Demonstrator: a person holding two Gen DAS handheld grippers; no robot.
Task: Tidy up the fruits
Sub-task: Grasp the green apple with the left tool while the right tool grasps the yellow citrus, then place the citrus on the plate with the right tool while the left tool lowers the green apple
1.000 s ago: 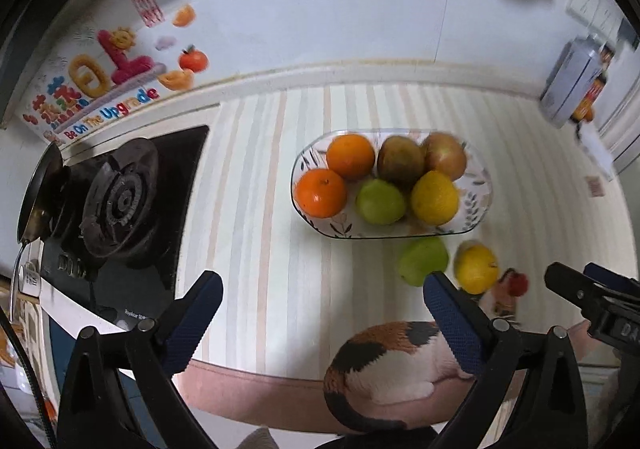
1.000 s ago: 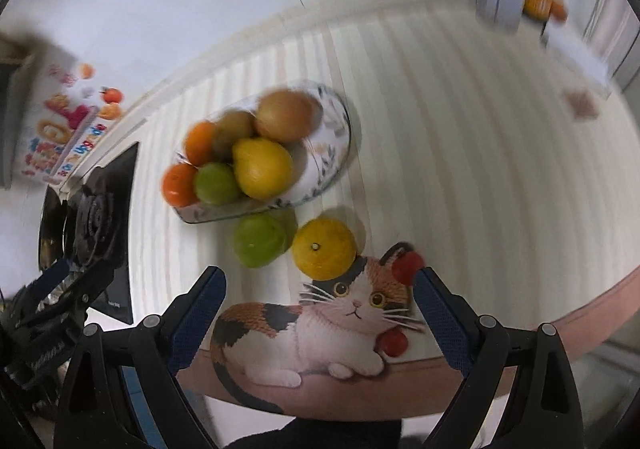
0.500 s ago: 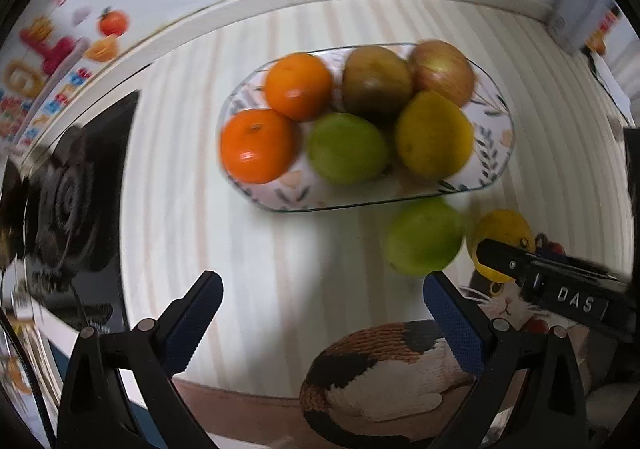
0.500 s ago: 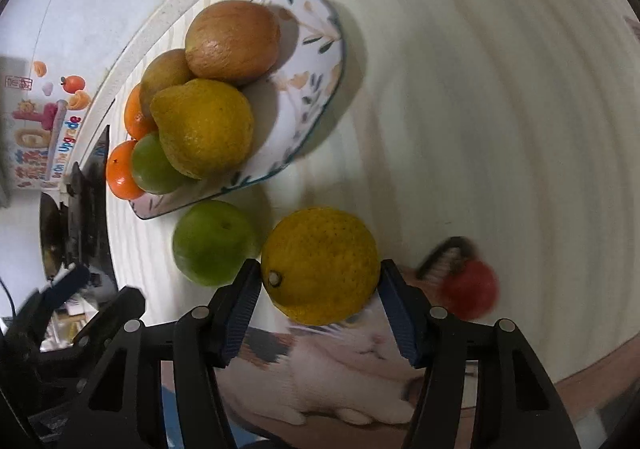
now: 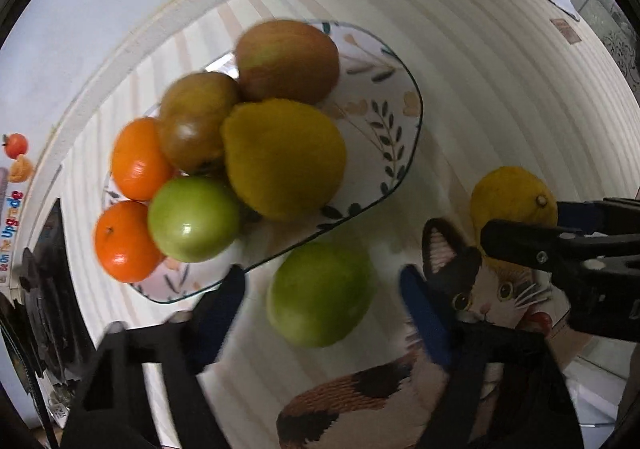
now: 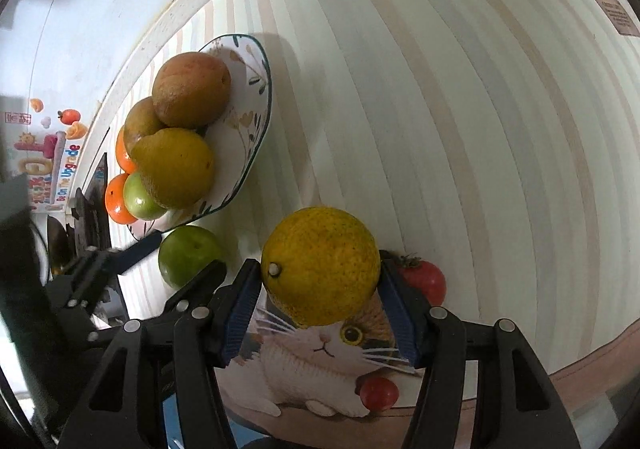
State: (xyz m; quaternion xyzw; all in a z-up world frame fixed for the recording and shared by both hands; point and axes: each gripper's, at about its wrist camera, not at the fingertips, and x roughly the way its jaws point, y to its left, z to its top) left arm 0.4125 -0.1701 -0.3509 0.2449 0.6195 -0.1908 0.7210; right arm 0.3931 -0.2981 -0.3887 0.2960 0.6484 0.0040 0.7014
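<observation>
A: So, which fruit is each gripper dealing with?

B: The right gripper (image 6: 320, 303) is clamping the yellow orange (image 6: 320, 269); its jaws are pressing on both sides of it, and the fruit is sitting just above the cat mat (image 6: 320, 353) at the table's near edge. The left gripper (image 5: 322, 313) is standing with its jaws wide apart, holding nothing.

A: And where is the green fruit lying from those open jaws?

B: The green fruit (image 5: 320, 293) is lying on the table (image 5: 500, 89) right between the two blue fingertips (image 5: 424, 317), straight ahead at twelve o'clock, touching neither as far as I can tell. It is round, so no long axis is mattering here.

A: Which gripper is nearer the plate?

B: The left one. The plate (image 5: 384, 97) is sitting at about eleven o'clock from its jaws, its rim just beside the green fruit. From the right gripper the plate is lying out at ten o'clock, farther off.

A: Any room left on it?

B: It is already carrying two oranges, a green apple, a big yellow pear-like fruit and two brownish ones. The bare patch is showing at its right end, so I judge that is where both loose fruits are heading.
</observation>
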